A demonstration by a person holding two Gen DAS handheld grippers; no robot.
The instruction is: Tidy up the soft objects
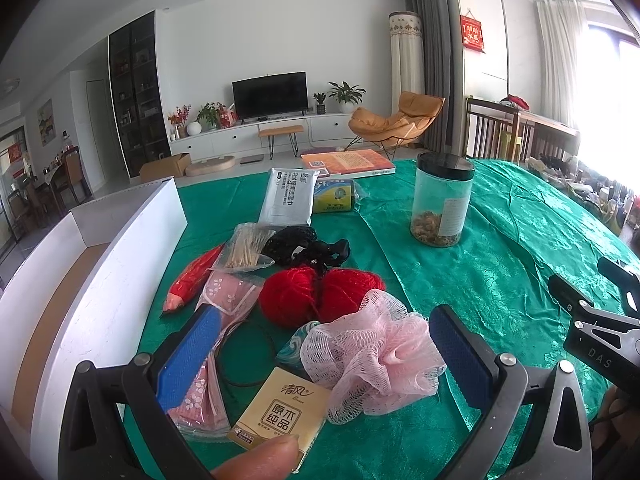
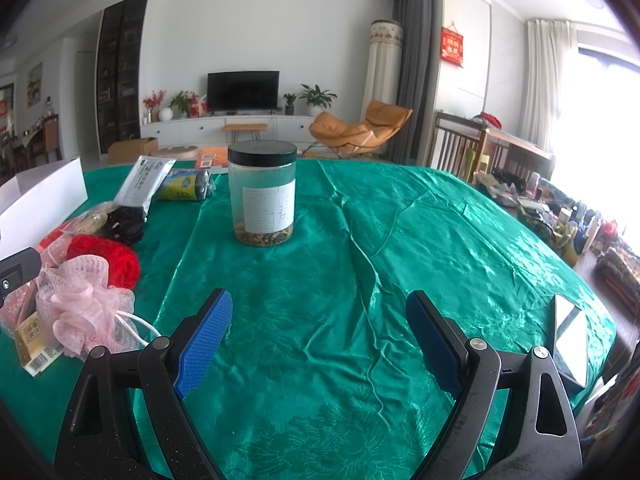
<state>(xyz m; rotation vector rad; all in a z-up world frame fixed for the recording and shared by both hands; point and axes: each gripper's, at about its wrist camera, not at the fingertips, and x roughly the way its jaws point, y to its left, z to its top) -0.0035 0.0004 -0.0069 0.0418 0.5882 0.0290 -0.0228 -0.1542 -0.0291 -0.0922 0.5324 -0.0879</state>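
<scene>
The left gripper [image 1: 326, 354] hangs with jaws apart over the pink bath pouf [image 1: 372, 354], which lies on the worktop [image 1: 500, 248] beside the red yarn [image 1: 320, 298]. Best to pinch the pouf's bunched middle, lift clear, then drop it into the white box [image 1: 120, 256]. The right gripper [image 2: 320, 338] waits with jaws apart
</scene>
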